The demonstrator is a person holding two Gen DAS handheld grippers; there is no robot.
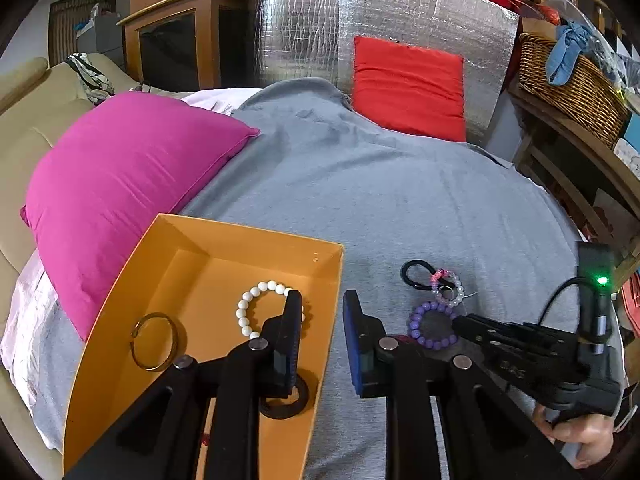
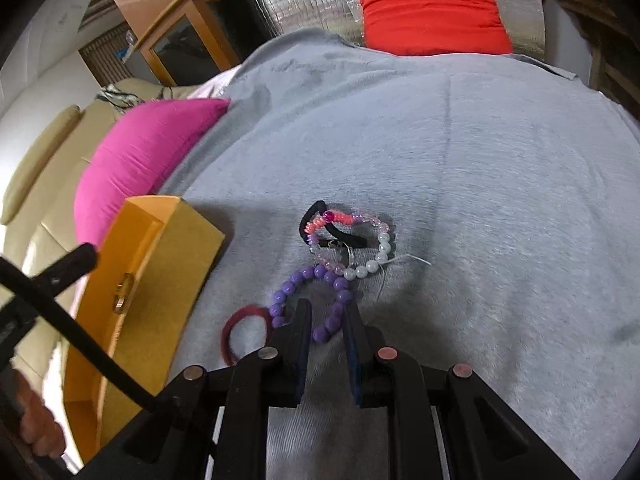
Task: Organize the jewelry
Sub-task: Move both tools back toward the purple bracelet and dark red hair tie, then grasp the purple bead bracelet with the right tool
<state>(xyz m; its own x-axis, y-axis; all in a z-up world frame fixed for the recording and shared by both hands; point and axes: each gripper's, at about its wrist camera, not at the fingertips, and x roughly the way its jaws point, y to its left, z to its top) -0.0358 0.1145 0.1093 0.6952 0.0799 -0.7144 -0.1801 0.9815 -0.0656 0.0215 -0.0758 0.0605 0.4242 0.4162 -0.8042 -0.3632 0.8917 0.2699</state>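
Note:
An orange box [image 1: 132, 272] sits on the grey blanket and holds a white bead bracelet [image 1: 256, 300], a gold bangle [image 1: 154, 340] and a black ring [image 1: 285, 402]. My left gripper [image 1: 322, 304] is open and empty over the box's right wall. On the blanket lie a purple bead bracelet [image 2: 298, 280], a pink, clear and white bead bracelet [image 2: 372, 264], a black hair tie [image 2: 310, 220] and a dark red hair tie [image 2: 236, 324]. My right gripper [image 2: 328, 312] is open, its fingers straddling the near side of the purple bracelet; it also shows in the left wrist view [image 1: 464, 322].
A magenta pillow [image 1: 120, 184] lies left of the box and a red pillow [image 1: 408, 84] at the far edge against a silver foil panel. A wicker basket [image 1: 568, 76] stands on shelves to the right. The grey blanket [image 2: 480, 200] stretches beyond the jewelry.

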